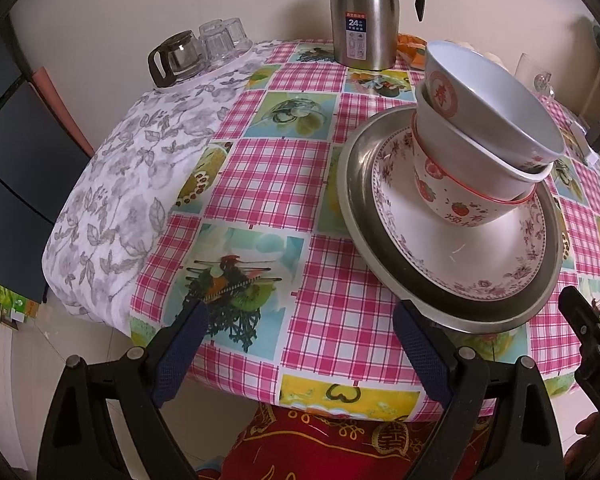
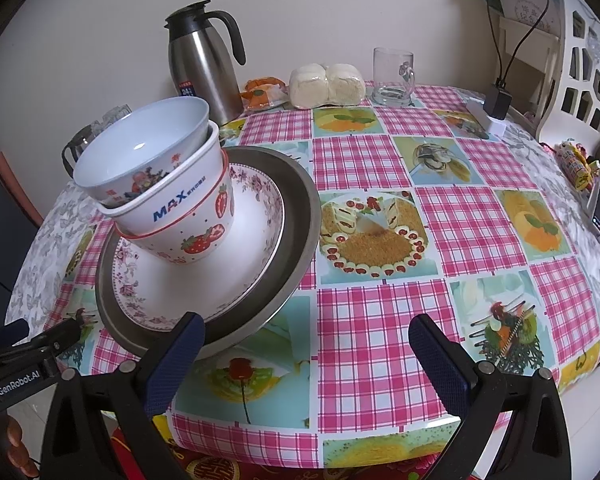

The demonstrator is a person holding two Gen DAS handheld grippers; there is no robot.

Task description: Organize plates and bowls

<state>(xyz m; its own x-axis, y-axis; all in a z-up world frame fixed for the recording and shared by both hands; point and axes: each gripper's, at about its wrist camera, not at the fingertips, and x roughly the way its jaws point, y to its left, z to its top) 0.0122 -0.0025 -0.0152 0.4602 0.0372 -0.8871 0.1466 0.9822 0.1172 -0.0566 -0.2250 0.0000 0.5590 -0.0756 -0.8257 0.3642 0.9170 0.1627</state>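
Bowls (image 2: 156,184) stacked on plates (image 2: 204,280)

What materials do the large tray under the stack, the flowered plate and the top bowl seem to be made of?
Large tray: brushed metal, probably stainless steel, judging by its dull grey sheen. Flowered plate: glossy white with a printed pink border, likely ceramic, possibly melamine. Top bowl: smooth, thin-walled, soft shine; melamine or ceramic, hard to tell.

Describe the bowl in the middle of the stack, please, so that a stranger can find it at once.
On the pink checked tablecloth sits a metal plate with a flowered plate inside, carrying three nested bowls. The middle bowl is plain white with blue "MAX" lettering; the strawberry bowl is below it and the pale blue-lined bowl tilts above.
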